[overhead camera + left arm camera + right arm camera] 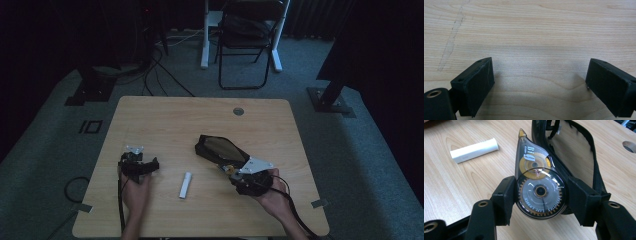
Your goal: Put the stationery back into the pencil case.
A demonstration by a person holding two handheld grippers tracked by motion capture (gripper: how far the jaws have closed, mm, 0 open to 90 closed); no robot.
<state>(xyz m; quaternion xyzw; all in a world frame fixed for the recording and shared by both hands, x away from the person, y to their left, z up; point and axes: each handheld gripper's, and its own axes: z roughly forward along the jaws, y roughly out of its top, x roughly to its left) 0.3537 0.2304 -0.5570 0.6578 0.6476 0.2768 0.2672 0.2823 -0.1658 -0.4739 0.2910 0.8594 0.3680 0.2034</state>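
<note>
A round correction tape dispenser (537, 187) is pinched by its edges in the right tongs (540, 195) just beside an open black mesh pouch (220, 149) on the table (165, 112), the left tongs (539, 80) are spread and empty, and a slip from the smooth curved casing is judged possible.

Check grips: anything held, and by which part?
Right gripper clamps the correction tape dispenser across its round wheel end. Left gripper is open, holding nothing.
</note>
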